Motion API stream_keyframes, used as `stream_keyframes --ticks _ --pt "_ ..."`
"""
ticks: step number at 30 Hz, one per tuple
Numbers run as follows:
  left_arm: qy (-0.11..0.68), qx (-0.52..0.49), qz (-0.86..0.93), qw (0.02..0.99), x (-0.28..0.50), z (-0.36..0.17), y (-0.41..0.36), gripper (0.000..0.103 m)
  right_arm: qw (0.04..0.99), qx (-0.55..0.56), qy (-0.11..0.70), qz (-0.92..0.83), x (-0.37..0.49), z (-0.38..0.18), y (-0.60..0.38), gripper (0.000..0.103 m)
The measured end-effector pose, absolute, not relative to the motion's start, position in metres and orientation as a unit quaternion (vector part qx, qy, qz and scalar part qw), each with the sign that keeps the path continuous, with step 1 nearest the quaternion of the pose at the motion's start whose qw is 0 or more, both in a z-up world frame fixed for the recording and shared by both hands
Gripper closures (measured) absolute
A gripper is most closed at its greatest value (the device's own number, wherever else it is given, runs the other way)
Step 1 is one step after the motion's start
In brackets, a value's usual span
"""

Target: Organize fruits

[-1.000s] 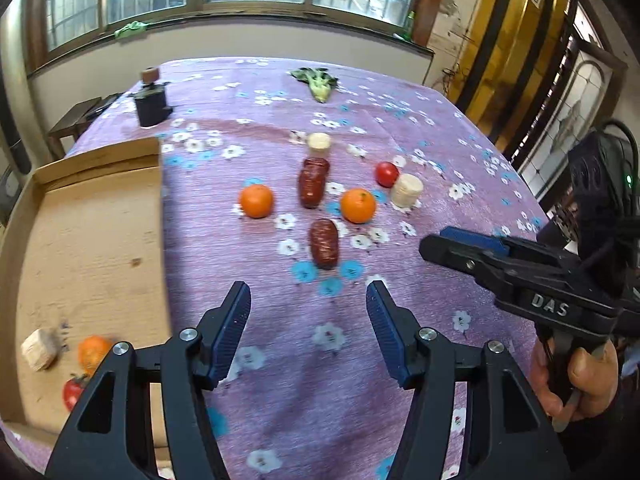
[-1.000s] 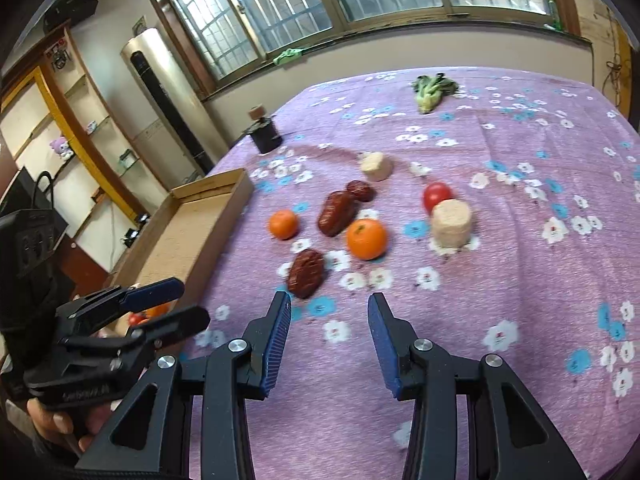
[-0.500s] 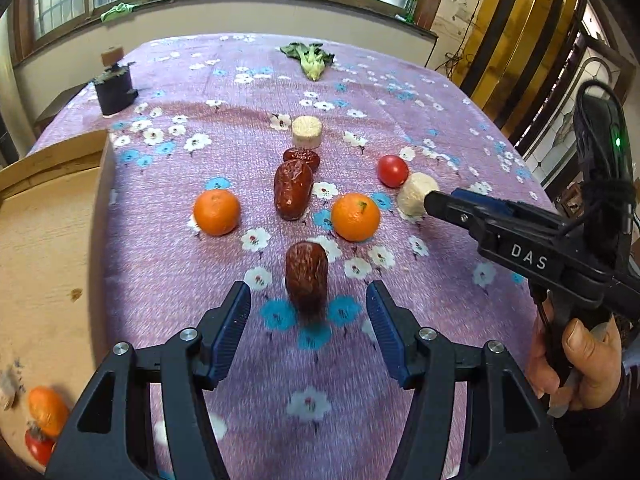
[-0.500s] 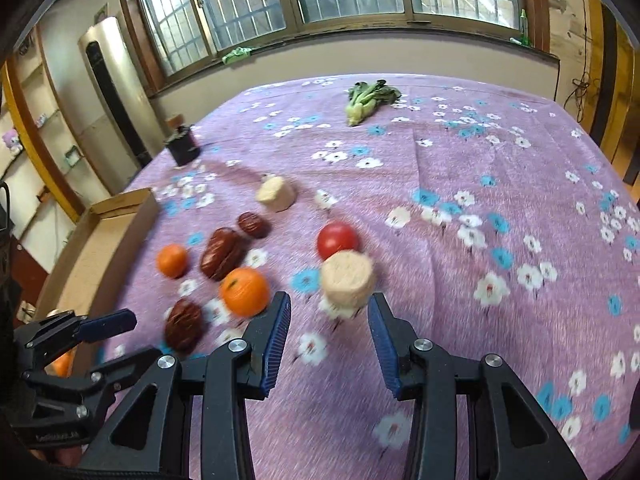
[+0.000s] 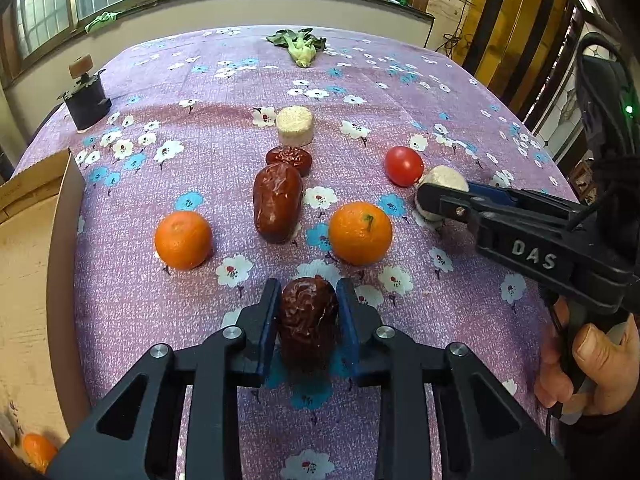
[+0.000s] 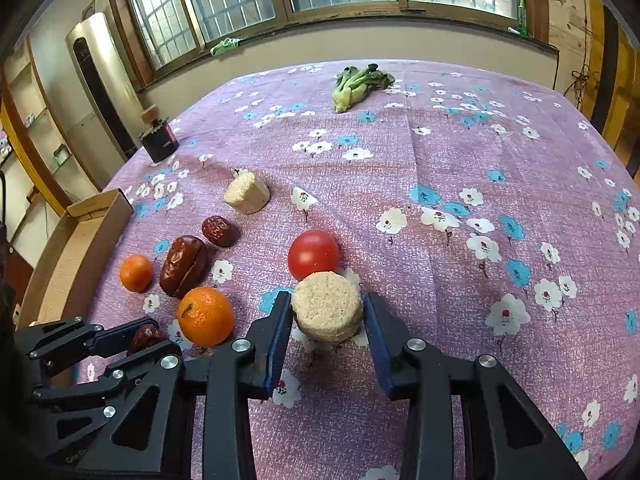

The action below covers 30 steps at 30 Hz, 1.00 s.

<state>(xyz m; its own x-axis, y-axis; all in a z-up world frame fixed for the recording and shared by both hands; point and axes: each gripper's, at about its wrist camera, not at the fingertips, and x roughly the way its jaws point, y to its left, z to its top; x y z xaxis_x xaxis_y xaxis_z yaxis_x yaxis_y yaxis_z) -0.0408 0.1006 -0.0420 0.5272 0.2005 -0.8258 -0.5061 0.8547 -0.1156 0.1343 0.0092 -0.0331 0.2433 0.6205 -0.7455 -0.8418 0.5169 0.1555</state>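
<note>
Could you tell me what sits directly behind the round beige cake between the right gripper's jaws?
A red tomato sits right behind the beige cake, which hides the tomato's lower edge, so whether they touch cannot be told. Beyond is bare floral tablecloth.

The tabletop point(image 5: 400, 80) wears a purple cloth printed with white and light-blue flowers that have small red centres. On it, the near date point(image 5: 308, 320) is dark reddish brown and wrinkled, like the large date point(image 5: 277, 200) and the small date point(image 5: 289, 158) farther off. The left orange point(image 5: 183, 239) and right orange point(image 5: 360, 233) are bright orange; the tomato point(image 5: 404, 166) is glossy red. The near puck point(image 6: 327, 311) and far puck point(image 5: 295, 125) are pale beige and grainy. The leafy vegetable point(image 5: 300, 46) at the far edge is green. The cardboard box point(image 5: 32, 280) on the left is plain tan. Both the left gripper point(image 5: 308, 320) and right gripper point(image 6: 327, 320) are black with blue pads.
</note>
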Motion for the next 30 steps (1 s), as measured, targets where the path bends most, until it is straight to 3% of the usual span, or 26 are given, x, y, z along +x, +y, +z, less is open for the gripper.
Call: stream_keyframes --ticks 30 --pt "0.379 -0.176 0.292 0.860 -0.144 0.010 0.115 0.077 0.732 -0.118 0.346 0.576 0.016 0.032 -0.013 0.066"
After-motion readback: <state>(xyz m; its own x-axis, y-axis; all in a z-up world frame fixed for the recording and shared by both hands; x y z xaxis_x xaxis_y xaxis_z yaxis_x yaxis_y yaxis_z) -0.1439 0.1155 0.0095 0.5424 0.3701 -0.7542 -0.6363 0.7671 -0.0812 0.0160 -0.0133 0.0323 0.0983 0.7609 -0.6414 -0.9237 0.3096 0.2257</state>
